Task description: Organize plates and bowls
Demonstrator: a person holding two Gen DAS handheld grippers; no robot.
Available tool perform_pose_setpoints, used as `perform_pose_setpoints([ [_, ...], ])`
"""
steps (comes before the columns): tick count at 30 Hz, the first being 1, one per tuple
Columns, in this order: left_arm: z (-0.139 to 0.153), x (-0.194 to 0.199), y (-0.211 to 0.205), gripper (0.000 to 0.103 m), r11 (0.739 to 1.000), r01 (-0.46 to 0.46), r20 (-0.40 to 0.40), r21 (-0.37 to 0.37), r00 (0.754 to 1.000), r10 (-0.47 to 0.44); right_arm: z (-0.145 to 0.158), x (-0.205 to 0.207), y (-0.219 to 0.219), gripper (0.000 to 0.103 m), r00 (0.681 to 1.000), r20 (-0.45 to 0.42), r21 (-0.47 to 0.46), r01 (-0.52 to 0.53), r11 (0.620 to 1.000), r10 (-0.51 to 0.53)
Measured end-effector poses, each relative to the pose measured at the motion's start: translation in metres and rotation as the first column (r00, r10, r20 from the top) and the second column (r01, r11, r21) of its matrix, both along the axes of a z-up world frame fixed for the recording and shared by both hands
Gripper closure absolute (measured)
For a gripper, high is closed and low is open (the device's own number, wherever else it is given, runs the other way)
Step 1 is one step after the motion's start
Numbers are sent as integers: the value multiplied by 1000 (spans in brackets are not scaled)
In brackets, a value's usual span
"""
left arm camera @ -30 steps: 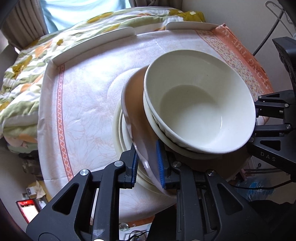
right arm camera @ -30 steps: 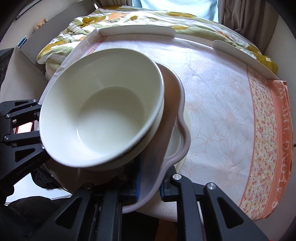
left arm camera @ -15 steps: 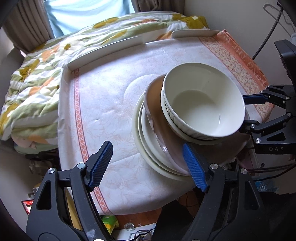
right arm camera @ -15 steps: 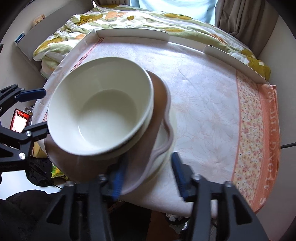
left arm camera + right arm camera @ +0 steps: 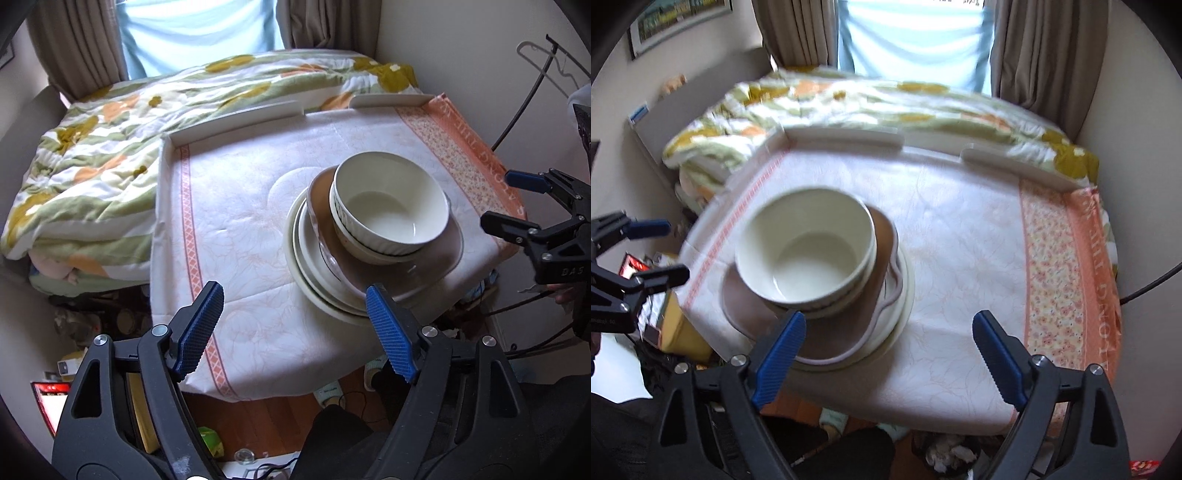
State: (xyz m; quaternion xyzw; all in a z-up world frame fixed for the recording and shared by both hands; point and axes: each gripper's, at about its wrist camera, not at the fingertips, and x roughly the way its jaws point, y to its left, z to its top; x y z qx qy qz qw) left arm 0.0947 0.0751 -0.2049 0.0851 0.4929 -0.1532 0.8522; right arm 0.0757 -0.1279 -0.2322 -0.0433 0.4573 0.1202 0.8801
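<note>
Cream bowls (image 5: 391, 212) sit stacked at lower centre, so both grippers' spread, empty jaws, just opening, should withdraw without nudging the brown plate (image 5: 424, 266).

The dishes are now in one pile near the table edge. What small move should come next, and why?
Probably push the pile further onto the table. Both grippers, left and right, have just been opening and are empty, and the brown plate overhangs the edge.

Daylight comes through a pale window (image 5: 916, 37) flanked by brown curtains (image 5: 1034, 48), above a bed with a floral quilt (image 5: 110, 147), pale walls (image 5: 461, 48) and wooden floor (image 5: 258, 417).
</note>
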Motion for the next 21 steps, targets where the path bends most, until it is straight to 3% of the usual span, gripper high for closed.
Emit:
perform_pose_setpoints([
  [1,6,-7,5,25,1000,-5,20,-9,1000,5,7,-7,0,0,1000,26,5,0,1000,0],
  [5,32,-32,25,25,999,-40,127,-37,991,44,37,-36,-2,1,986,168,-21,24,1000,-20],
  [9,71,-60,44,25,992,-97,294,-83,948,117,68,-67,-11,0,949,306,-44,86,995,-69],
  [12,106,-82,53,14,982,-141,448,-124,875,182,93,-82,-24,0,912,392,-14,137,991,-120],
  [14,130,-101,57,0,971,-173,558,-163,796,235,111,-93,-33,0,889,433,8,163,987,-150],
  [17,157,-121,60,0,950,-191,634,-245,710,306,135,-110,-45,1,835,515,15,217,976,-194],
  [19,170,-127,57,0,943,-202,654,-266,681,330,151,-121,-55,1,805,551,43,238,970,-222],
  [21,184,-131,47,0,945,-224,688,-240,647,328,169,-130,-63,1,772,580,87,259,962,-260],
])
